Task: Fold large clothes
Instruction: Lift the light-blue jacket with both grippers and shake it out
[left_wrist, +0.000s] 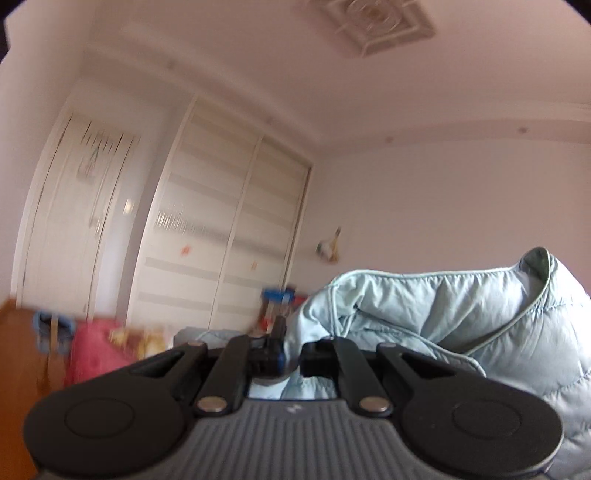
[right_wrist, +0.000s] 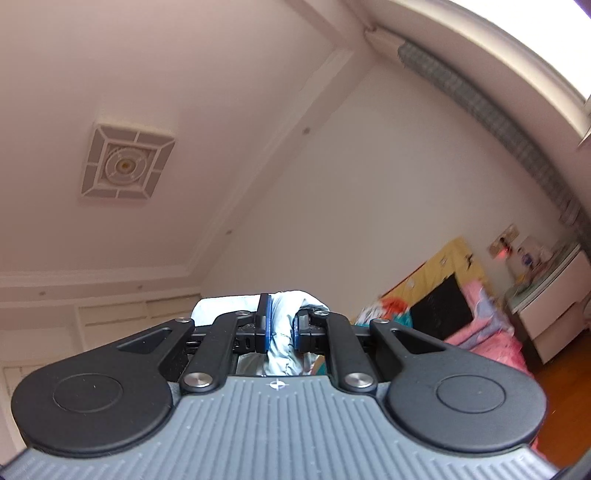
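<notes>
Your left gripper (left_wrist: 291, 350) is pointing up toward the wall and ceiling. Its two fingers are squeezing a bit of the light blue puffy jacket (left_wrist: 461, 325), which is bunching between them. In the left wrist view, going from left to right, a brown wooden board (left_wrist: 18, 369) is showing at the edge. Next a pink blanket (left_wrist: 96, 350) is lying low down, looking blurry. Behind it the white closet doors (left_wrist: 221, 229) are standing tall. Then the jacket is puffing up in a big lump on the right side, just beside the gripper and touching it.

Your right gripper (right_wrist: 281, 326) is pointing up too. Its fingers are pinching a thick fold of the same jacket (right_wrist: 282, 332), and the cloth is filling the gap between the blue pads (right_wrist: 267, 325). In the right wrist view, a square ceiling light (right_wrist: 125, 166) is sitting up on the left. To the right of the gripper, a bed with a bright, many-colored cover (right_wrist: 480, 321) is lying low against the wall. A white nightstand (right_wrist: 550, 295) is standing just beside the bed, with small things on top that are too blurry to tell.
</notes>
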